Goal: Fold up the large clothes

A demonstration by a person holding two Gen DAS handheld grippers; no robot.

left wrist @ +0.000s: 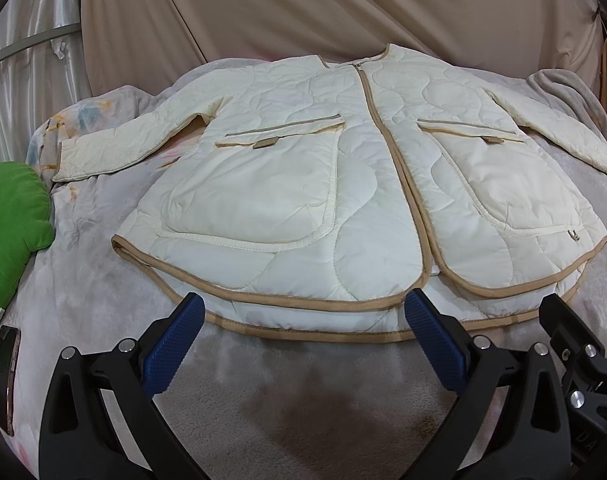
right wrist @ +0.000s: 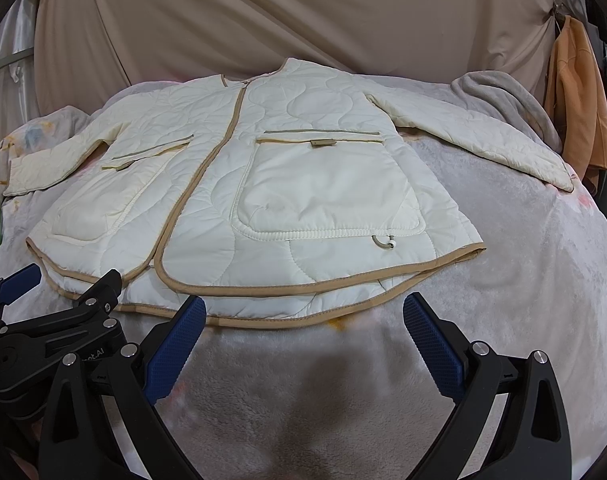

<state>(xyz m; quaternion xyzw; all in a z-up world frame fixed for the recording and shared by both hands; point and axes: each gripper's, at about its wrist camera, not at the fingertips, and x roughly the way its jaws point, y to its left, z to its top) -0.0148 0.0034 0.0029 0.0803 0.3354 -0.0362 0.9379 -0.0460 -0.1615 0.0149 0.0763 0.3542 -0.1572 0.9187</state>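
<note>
Your left claw hangs with its blue-padded fingers spread wide and nothing between them, tips poised just over the tan-bound hem of the cream quilted jacket. Your right claw is likewise spread apart and holding nothing, at the hem's right half; in the left wrist view its black frame shows at the lower right edge, and in the right wrist view the left claw's frame sits at lower left, so the two tools ride side by side.

The jacket lies front-up and flat on a bed covered by a grey plush blanket, collar toward the far side, zip closed down the middle, both sleeves stretched outward. Two large patch pockets face you, and a small drawcord loop hangs below the right-hand pocket.

To the left of the jacket, a green cushion rests on the blanket, with a phone lying near it at the bed's edge. A beige drape backs the scene, and an orange garment hangs at far right.
</note>
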